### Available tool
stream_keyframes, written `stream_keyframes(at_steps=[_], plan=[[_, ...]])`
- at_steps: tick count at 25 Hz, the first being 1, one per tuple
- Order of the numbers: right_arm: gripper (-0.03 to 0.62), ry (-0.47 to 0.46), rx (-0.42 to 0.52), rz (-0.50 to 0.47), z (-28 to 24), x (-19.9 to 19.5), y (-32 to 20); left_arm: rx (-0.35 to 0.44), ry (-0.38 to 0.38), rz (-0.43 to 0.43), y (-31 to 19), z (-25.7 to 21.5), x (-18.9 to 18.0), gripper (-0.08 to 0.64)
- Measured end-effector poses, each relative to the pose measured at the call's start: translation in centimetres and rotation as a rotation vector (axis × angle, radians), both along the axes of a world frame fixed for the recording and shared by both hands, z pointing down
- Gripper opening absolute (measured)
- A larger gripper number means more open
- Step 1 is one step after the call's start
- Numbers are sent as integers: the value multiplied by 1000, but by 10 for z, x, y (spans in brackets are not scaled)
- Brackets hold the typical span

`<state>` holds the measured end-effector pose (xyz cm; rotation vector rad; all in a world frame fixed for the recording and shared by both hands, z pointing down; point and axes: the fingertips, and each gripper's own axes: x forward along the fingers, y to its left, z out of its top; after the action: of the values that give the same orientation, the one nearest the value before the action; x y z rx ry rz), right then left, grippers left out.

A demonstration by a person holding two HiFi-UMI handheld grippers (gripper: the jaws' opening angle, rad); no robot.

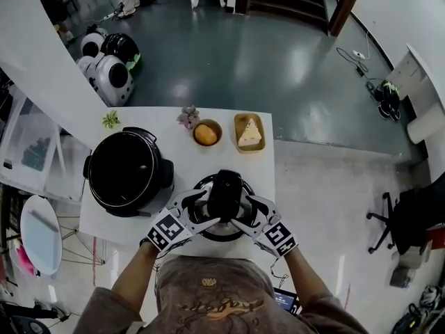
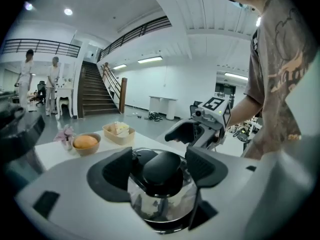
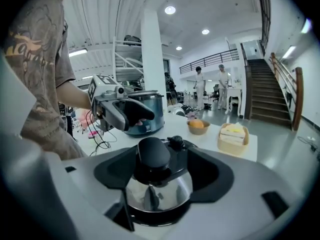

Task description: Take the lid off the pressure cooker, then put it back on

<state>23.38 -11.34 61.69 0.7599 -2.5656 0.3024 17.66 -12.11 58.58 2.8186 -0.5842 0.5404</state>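
On the white table, seen from the head view, a small green plant stands at the far left corner. Just at its 6 o'clock is the pressure cooker, black, round, uncovered and showing its dark inside.

At the cooker's 4 o'clock the left gripper reaches in from the lid's 8 o'clock. In its own view its jaws stand wide apart. The lid's black handle lies between the two dark pads, with a gap showing on each side, so it grips nothing.

At the table's far edge, a sprig of pale flowers stands just beside a brown bowl holding an orange.

The lid, shiny steel with a dark rim, lies at the table's near edge. It is off the cooker, at the cooker's 4 o'clock and at the bowl's 6 o'clock.

A tan tray with a cake slice sits at the lid's 1 o'clock.

The right gripper comes in from the lid's 4 o'clock. Its jaws are also spread wide around the handle without pressing on it.
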Motion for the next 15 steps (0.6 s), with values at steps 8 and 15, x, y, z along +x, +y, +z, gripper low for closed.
stream_keyframes(at_steps=[8,15], plan=[[313,69,-19,-64,29,-10,3,-1,-72,122,5,38,14,333],[313,101,3,-93,35,-22,0,8,-105,184,1,55,20,333]])
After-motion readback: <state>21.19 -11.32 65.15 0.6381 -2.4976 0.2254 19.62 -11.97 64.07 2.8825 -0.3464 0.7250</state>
